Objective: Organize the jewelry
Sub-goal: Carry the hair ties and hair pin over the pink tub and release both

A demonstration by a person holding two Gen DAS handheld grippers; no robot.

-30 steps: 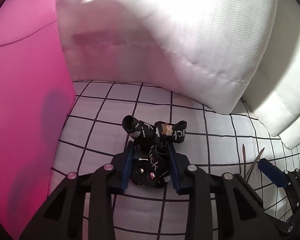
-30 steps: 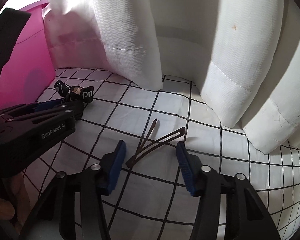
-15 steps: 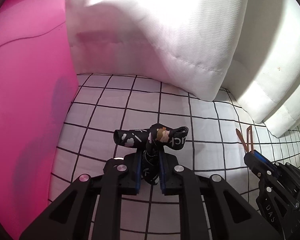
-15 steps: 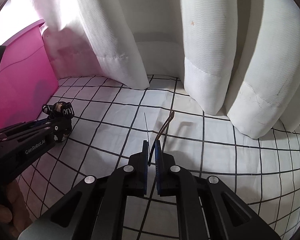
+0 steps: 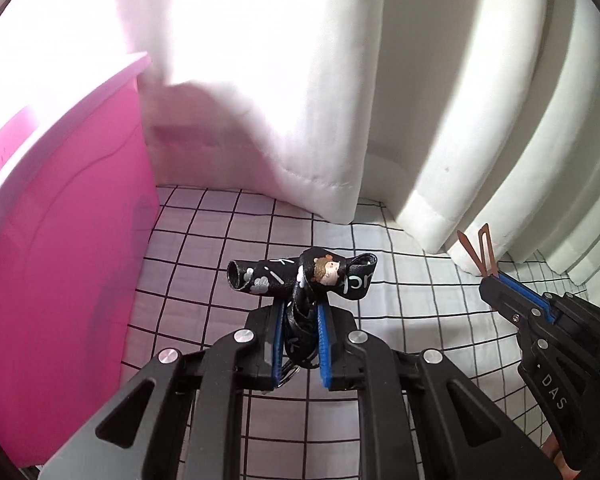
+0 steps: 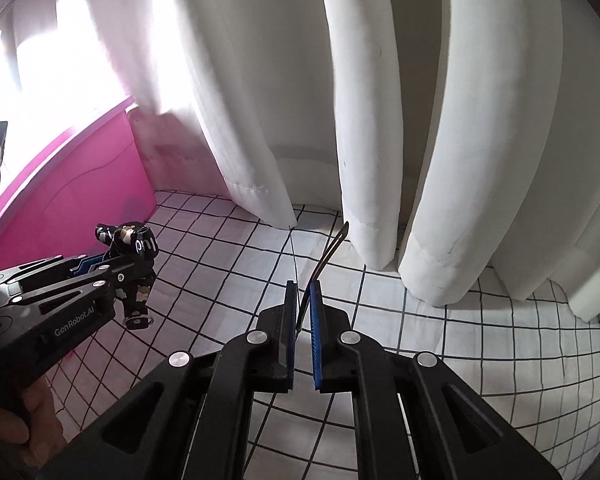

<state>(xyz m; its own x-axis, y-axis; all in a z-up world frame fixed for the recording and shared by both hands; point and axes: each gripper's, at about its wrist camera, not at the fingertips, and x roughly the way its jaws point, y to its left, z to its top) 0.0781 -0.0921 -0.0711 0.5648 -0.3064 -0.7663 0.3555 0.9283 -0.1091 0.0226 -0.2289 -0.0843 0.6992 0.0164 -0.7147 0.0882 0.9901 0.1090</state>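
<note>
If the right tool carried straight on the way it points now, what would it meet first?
Probably the checked cloth ahead of it, since the right tool, shut on a thin hair clip, points downward; the white curtain hangs just beyond. Depth is unclear.

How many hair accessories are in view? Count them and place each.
2. The black bow clip is gripped in the left tool; the brown hairpin is gripped in the right tool. Others may be hidden.

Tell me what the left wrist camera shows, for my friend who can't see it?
The left gripper pinches a black printed hair bow above a white checked cloth. A pink bin stands at left, white curtains behind. At right, the right gripper holds a thin brown hair clip.
</note>
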